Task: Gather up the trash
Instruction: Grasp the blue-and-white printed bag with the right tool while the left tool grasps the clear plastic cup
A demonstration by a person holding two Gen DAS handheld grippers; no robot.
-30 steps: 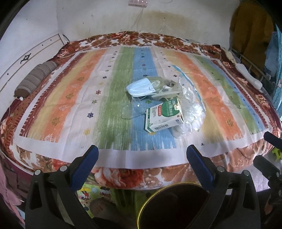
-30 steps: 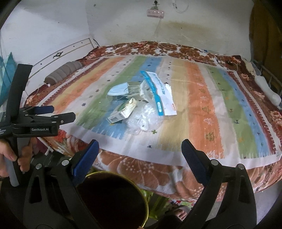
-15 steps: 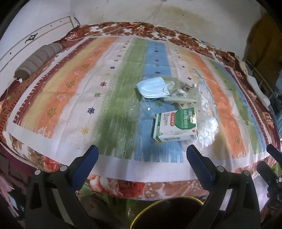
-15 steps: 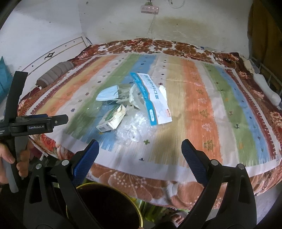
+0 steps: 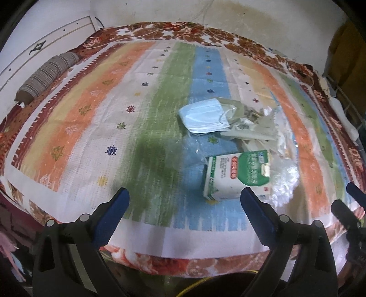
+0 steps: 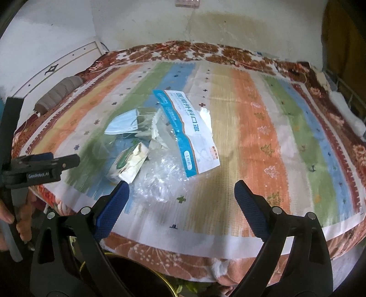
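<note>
A heap of trash lies on the striped bed cover: a blue face mask (image 5: 202, 115) (image 6: 123, 123), a green and white carton (image 5: 238, 174) (image 6: 129, 163), crumpled clear plastic (image 5: 283, 180) (image 6: 160, 182), torn pale wrappers (image 5: 251, 131), and a blue and white mask packet (image 6: 192, 134). My left gripper (image 5: 185, 205) is open and empty, just short of the carton. My right gripper (image 6: 181, 197) is open and empty above the clear plastic. A dark bin with a gold rim (image 6: 169, 283) (image 5: 194, 287) stands below the bed edge.
The bed (image 5: 68, 118) fills both views, with a striped roll pillow (image 5: 45, 77) at the far left. The left gripper shows at the left of the right wrist view (image 6: 41, 169). White wall (image 6: 137, 20) behind. A white object (image 5: 345, 118) lies at the bed's right edge.
Both grippers have moved forward and closer over the bed toward the trash heap. The trash looks larger and the bin has slid lower in view. Both stay open.
</note>
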